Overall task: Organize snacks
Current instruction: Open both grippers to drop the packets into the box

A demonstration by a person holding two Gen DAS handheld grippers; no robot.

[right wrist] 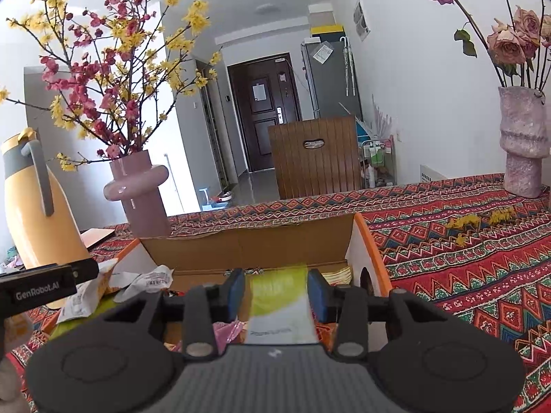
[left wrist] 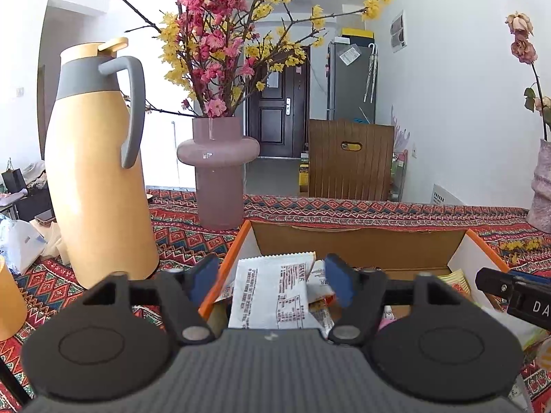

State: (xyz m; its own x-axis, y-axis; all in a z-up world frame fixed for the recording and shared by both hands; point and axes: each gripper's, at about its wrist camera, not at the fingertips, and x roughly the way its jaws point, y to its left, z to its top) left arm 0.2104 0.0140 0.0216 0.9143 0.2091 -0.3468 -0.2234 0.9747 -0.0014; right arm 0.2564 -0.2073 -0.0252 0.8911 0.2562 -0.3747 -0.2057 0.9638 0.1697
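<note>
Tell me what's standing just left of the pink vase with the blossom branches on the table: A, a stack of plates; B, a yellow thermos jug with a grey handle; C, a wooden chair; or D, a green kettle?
B: the yellow thermos jug with its grey handle stands on the patterned tablecloth just left of the pink vase.

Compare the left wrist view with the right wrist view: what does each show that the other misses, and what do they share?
Only the left wrist view: the left tongs standing open above a white printed packet, with nothing pressed between the pads.

Only the right wrist view: the right tongs with a green-and-white packet between the pads; contact is hard to judge. Also the whole textured grey vase of dried roses.

Both: the orange-edged cardboard box of snacks, the yellow thermos jug, the pink vase of blossom branches and the patterned tablecloth.
</note>
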